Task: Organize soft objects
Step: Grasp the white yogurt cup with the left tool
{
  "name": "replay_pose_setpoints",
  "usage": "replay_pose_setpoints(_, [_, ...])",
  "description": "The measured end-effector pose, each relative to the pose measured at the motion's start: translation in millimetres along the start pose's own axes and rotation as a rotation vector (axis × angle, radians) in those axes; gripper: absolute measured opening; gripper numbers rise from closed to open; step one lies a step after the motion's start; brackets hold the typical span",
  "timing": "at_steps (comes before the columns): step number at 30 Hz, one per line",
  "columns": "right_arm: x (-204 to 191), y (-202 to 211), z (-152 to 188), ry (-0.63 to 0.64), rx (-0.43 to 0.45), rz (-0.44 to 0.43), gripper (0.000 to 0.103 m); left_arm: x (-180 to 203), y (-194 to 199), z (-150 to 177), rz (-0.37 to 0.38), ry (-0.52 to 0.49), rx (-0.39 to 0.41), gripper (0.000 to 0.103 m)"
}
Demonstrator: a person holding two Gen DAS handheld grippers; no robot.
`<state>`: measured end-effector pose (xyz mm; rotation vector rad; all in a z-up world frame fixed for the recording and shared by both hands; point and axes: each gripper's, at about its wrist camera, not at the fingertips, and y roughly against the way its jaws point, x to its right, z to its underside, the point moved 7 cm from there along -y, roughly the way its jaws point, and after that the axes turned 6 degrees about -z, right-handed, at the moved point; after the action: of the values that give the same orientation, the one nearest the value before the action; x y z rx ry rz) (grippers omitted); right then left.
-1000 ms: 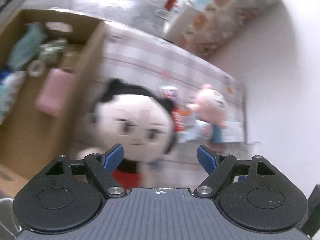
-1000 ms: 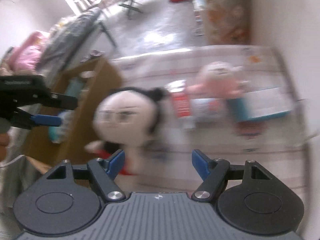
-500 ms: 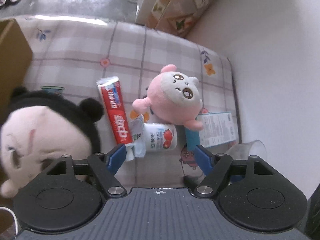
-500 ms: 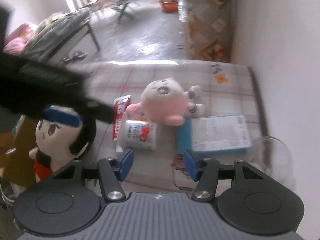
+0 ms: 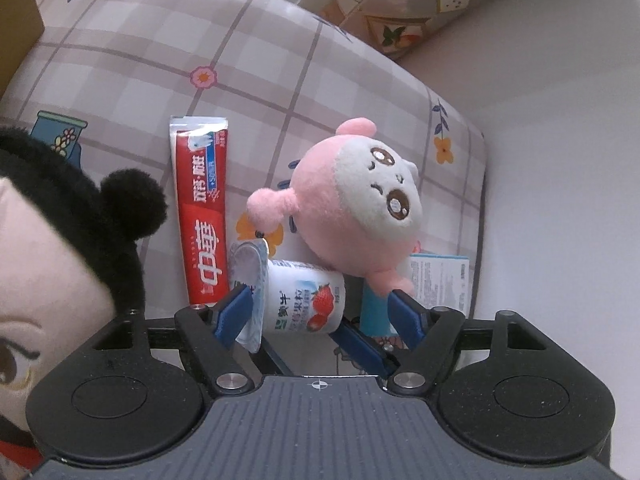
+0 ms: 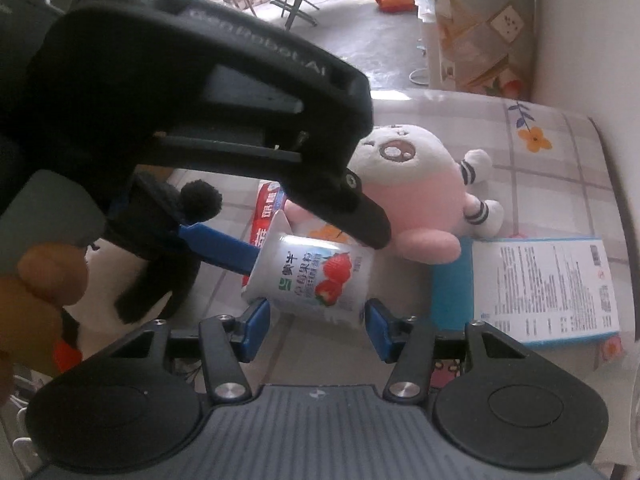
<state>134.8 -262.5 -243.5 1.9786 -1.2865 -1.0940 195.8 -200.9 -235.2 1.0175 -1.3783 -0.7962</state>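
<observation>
Pink plush toy [image 5: 352, 204] lying on its side on the checked tablecloth [image 5: 120, 60], its lower edge touching the toppled yogurt cup [image 5: 304, 300] and its foot over the blue booklet [image 6: 540, 288]. Left gripper [image 5: 320, 312] and right gripper [image 6: 316, 320] both hang above the cup, jaws spread and empty. The toy looks light, squashy and easy to grip; the round body seems the surest hold, the thin limbs less so. A black-haired doll [image 5: 60, 248] sits beside the toothpaste tube [image 5: 202, 208].
</observation>
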Motion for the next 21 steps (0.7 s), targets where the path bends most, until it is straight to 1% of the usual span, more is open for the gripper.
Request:
replay_pose_setpoints(5, [1.8, 1.7, 3.8, -0.017, 0.0, -0.017, 0.056, 6.5, 9.0, 8.2, 0.026, 0.008, 0.001, 0.075])
replay_pose_setpoints(8, [5.8, 2.0, 8.6, -0.026, 0.001, -0.015, 0.056, 16.3, 11.9, 13.9, 0.034, -0.019, 0.005, 0.077])
replay_pose_setpoints(11, [12.6, 3.2, 12.1, -0.062, 0.002, -0.019, 0.056, 26.5, 12.2, 21.3, 0.049, -0.044, -0.001, 0.077])
replay_pose_setpoints(15, [18.0, 5.3, 24.3, -0.097, -0.012, -0.011, 0.056, 37.5, 7.4, 30.3, 0.086, -0.061, -0.033, 0.077])
replay_pose_setpoints(19, [21.4, 14.0, 40.5, -0.125, -0.014, 0.007, 0.056, 44.1, 4.6, 36.4, 0.09, -0.102, -0.038, 0.075])
replay_pose_setpoints(21, [22.0, 19.3, 46.1, -0.128, -0.019, 0.019, 0.056, 44.8, 7.7, 39.2, 0.086, -0.139, -0.031, 0.075])
